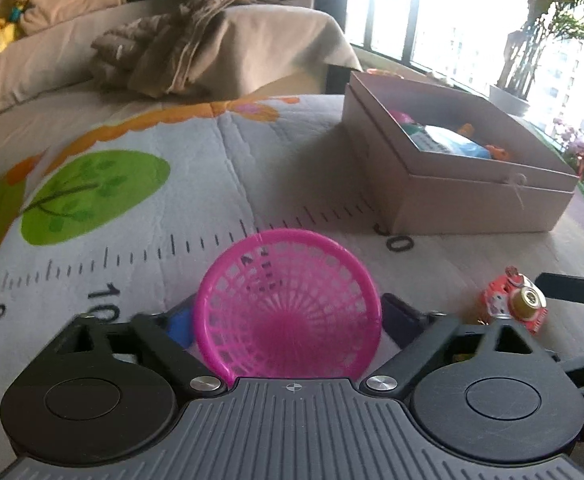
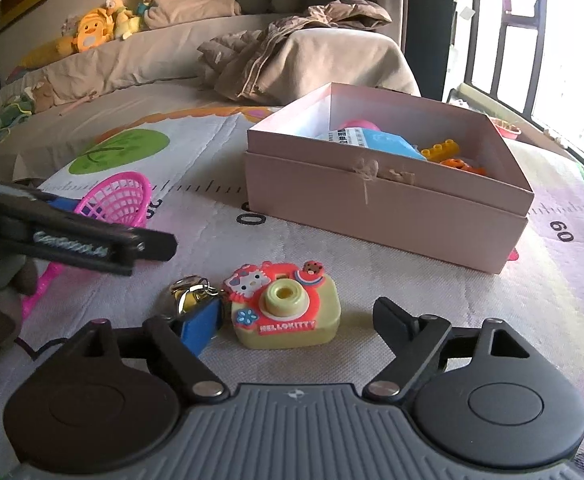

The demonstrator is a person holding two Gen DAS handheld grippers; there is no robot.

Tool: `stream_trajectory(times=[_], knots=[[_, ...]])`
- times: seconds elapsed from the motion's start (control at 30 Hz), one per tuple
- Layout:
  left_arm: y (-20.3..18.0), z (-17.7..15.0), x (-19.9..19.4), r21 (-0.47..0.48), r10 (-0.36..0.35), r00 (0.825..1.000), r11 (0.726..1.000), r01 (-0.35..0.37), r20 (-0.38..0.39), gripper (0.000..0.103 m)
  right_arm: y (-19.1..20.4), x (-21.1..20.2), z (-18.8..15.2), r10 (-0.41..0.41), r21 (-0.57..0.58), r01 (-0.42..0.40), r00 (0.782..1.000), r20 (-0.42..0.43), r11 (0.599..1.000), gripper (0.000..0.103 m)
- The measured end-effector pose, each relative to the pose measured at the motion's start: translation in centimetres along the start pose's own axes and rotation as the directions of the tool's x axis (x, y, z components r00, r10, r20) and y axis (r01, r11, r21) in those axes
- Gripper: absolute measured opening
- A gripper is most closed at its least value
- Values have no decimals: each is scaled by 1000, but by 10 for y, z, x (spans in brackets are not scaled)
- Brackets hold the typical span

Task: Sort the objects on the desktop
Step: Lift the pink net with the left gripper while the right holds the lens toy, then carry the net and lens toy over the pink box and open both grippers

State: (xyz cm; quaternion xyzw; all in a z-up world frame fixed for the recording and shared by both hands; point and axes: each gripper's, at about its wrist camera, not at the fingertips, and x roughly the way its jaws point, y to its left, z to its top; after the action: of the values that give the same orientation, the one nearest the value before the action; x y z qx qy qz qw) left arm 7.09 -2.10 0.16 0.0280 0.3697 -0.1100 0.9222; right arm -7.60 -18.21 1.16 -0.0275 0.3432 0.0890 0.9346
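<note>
Left gripper [image 1: 288,320]: fingers spread wide on either side of the pink mesh strainer [image 1: 288,304]. Whether the pads press on its rim cannot be told from the wrist view.
Pink mesh strainer: tilted up between the left fingers, its bowl facing the camera. In the right wrist view it shows at the far left [image 2: 118,200], handle running down toward the mat.
Right gripper [image 2: 296,320]: fingers well apart, holding nothing, low over the mat [image 2: 492,292].
Hello Kitty toy camera [image 2: 288,306]: on the mat between the right fingers, nearer the left one and clear of the right one, lens facing up. From the left gripper it lies off to the right [image 1: 516,304].
Key ring [image 2: 192,292]: metal, attached at the toy camera's left side, just ahead of the right gripper's left finger.
Pink cardboard box [image 2: 388,204]: open, ahead and to the right of both grippers [image 1: 468,200], well beyond the toy camera.
Box contents: a blue packet [image 2: 380,142], an orange building brick [image 2: 440,150] and a pink item, partly hidden by the wall.
Mat: printed with a ruler scale and a green tree [image 1: 96,196].
Beyond the mat: a beige bed with a crumpled brown jacket [image 2: 288,44], and plush toys [image 2: 96,30] at the far left.
</note>
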Motion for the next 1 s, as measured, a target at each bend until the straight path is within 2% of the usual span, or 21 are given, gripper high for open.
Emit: stream_trajectory(times=[0.27, 0.37, 0.43, 0.7, 1.0], knots=[[0, -7, -12, -11, -9, 1000, 1000, 9, -4, 88, 0, -4, -2, 28, -4, -28, 999, 22, 1000, 81], [3, -18, -25, -34, -16, 1000, 999, 16, -5, 88, 3, -4, -2, 26, -27, -25, 1000, 16, 999, 72], [7, -24, -32, -59, -13, 1000, 998, 12, -6, 88, 5, -5, -3, 28, -38, -27, 999, 22, 999, 59], [11, -28, -45, -80, 4, 1000, 997, -4, -5, 88, 2, -14, -3, 21, -15, -21, 1000, 19, 1000, 56], [2, -27, -61, -47, 6, 1000, 999, -5, 23, 88, -8, -43, 4, 13, -21, -11, 997, 71, 1000, 55]])
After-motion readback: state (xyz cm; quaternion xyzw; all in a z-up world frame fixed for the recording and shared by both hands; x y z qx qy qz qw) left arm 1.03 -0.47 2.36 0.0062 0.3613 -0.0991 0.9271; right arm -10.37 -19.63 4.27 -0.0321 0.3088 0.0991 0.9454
